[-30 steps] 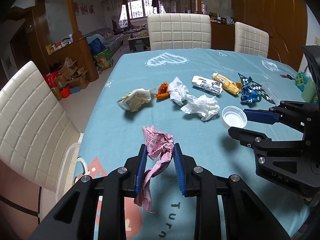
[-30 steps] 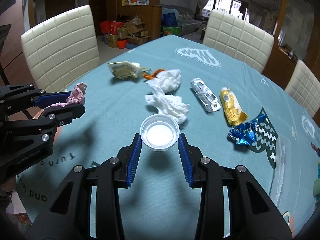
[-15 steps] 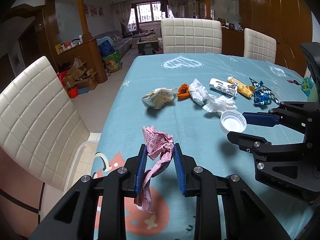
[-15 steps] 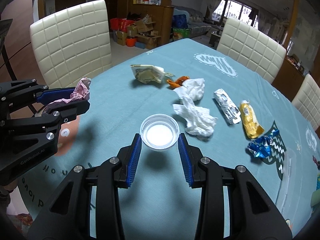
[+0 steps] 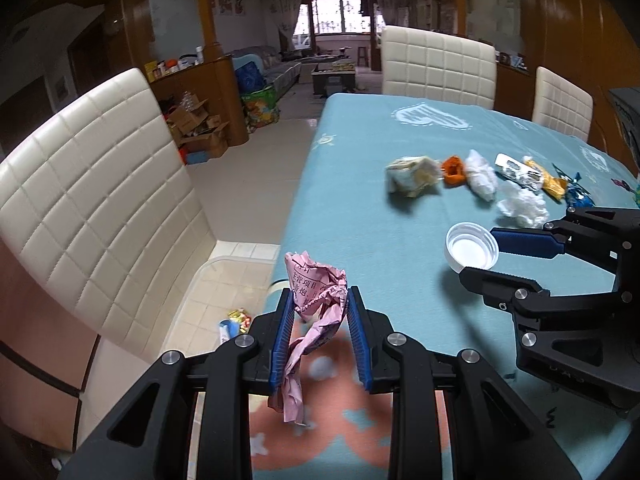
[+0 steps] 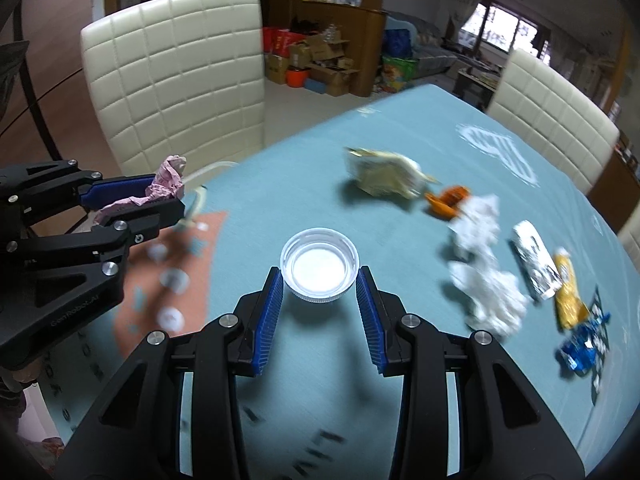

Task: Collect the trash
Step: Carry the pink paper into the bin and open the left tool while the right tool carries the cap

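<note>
My left gripper (image 5: 318, 300) is shut on a crumpled pink paper (image 5: 316, 292) and holds it above the table's left edge; it also shows in the right wrist view (image 6: 160, 188). My right gripper (image 6: 320, 280) is shut on a white plastic lid (image 6: 319, 270), held above the blue tablecloth (image 6: 280, 184); the lid also shows in the left wrist view (image 5: 472, 247). More trash lies on the cloth: a yellowish wrapper (image 5: 412, 174), an orange scrap (image 5: 454, 165), white tissues (image 5: 520, 206), a silver wrapper (image 6: 534, 256), a yellow packet (image 6: 568, 288) and a blue foil (image 6: 582, 350).
A cream chair (image 5: 92, 196) stands at the table's left side, with a clear plastic bin (image 5: 224, 280) holding a few scraps on the floor between chair and table. Two more chairs (image 5: 438, 66) stand at the far end. Boxes (image 5: 196, 128) sit by a wooden counter.
Both grippers have moved left and back toward the table's left edge, each keeping its hold. The trash on the cloth now lies further right and farther off.
</note>
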### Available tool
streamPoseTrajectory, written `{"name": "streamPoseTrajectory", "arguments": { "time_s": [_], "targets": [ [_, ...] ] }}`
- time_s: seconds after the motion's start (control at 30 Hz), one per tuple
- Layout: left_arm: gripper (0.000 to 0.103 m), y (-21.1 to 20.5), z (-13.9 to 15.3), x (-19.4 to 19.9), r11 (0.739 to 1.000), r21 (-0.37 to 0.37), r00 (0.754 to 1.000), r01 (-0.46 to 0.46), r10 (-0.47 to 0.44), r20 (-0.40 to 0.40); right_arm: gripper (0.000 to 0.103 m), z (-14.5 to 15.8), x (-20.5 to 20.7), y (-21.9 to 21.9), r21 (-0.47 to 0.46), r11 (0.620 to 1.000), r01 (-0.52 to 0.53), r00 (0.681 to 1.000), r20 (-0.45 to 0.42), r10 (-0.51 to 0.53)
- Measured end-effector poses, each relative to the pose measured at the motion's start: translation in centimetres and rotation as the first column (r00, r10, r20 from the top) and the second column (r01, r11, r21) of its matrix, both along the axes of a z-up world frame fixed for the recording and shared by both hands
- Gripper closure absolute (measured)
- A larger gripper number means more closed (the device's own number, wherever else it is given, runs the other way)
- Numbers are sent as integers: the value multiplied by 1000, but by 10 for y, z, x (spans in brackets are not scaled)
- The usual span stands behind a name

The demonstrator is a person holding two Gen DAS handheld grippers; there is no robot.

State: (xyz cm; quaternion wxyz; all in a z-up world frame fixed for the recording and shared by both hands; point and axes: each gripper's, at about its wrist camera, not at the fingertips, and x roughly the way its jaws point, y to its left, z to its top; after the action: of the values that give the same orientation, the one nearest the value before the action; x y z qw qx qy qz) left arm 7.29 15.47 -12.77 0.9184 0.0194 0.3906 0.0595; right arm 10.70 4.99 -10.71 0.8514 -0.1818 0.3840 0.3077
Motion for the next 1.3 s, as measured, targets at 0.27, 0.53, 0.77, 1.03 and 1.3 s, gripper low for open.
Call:
{"name": "streamPoseTrajectory", "arguments": {
  "time_s": [0.27, 0.53, 0.77, 1.03, 1.3],
  "targets": [
    [76, 41, -5, -7, 996, 10, 996, -86, 86, -11, 63, 2, -8, 46, -7, 996, -94, 996, 14, 94],
    [76, 78, -4, -10, 983, 38, 983, -181, 181, -15, 63, 8, -4, 81, 16, 989, -145, 989, 21, 144],
    [76, 99, -2, -10, 972, 47, 973, -231, 231, -15, 63, 12, -2, 98, 41, 984, -172, 985, 24, 171],
    [66, 94, -9, 1, 979, 43, 979, -197, 199, -47, 63, 6, 6, 97, 39, 987, -155, 988, 4, 155],
    [31, 99, -18, -2, 976, 17, 973, -217, 218, -73, 63, 3, 8, 100, 41, 987, -157, 987, -7, 158]
  ]
}}
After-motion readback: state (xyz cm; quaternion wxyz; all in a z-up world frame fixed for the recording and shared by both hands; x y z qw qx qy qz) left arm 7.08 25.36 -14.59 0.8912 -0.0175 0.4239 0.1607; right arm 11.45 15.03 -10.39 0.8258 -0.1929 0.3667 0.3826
